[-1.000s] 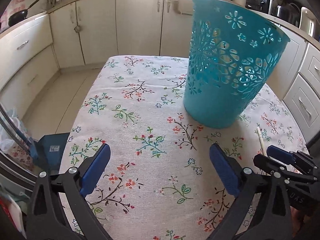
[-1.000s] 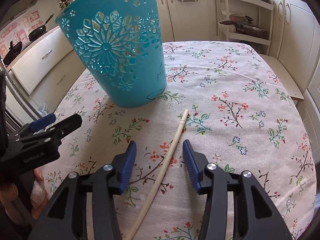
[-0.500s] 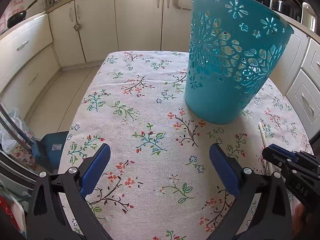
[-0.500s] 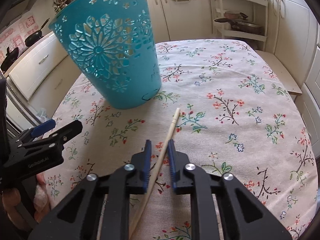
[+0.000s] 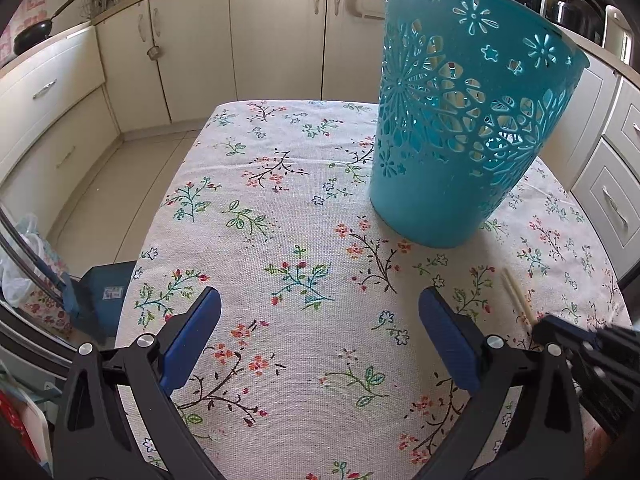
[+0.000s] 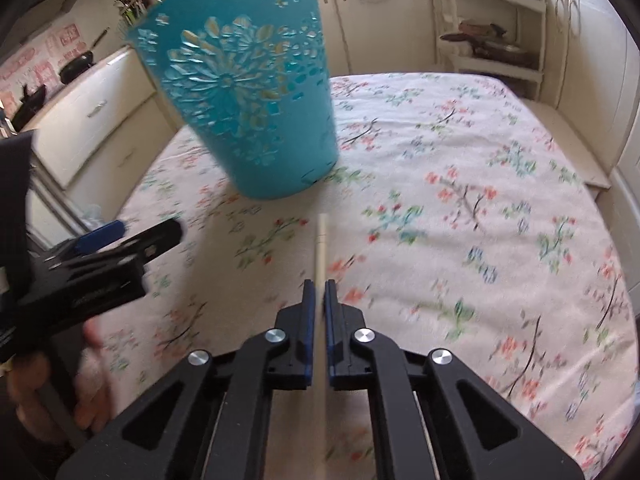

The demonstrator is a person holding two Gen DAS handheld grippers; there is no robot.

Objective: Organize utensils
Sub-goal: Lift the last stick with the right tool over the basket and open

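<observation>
Two blue-padded grippers are in front of you, and only one holds anything. Your right gripper (image 6: 319, 292) has its jaws pressed together on a pale, slender wooden chopstick (image 6: 321, 248), which runs lengthwise between the blue pads (image 6: 307, 308). The stick's far end pokes out ahead of the fingertips toward the turquoise plastic basket with flower-shaped cut-outs (image 6: 256, 92), and its near end passes back under the black gripper body toward you. The right wrist picture is blurred, so you cannot tell for sure whether the stick has left the floral tablecloth (image 6: 460, 208) or lies on it at its tip.

Your left gripper (image 5: 320, 320) has its jaws spread wide with nothing between them, only bare cloth. It hangs over the near part of the table, well short of the basket (image 5: 460, 128), which stands upright on the tablecloth (image 5: 280, 208) ahead of it and to its right.

From the left wrist view, the chopstick (image 5: 516, 296) shows as a short pale length at the right, running into the tip of the right gripper (image 5: 548, 326). It lies near the basket's base but apart from it.
</observation>
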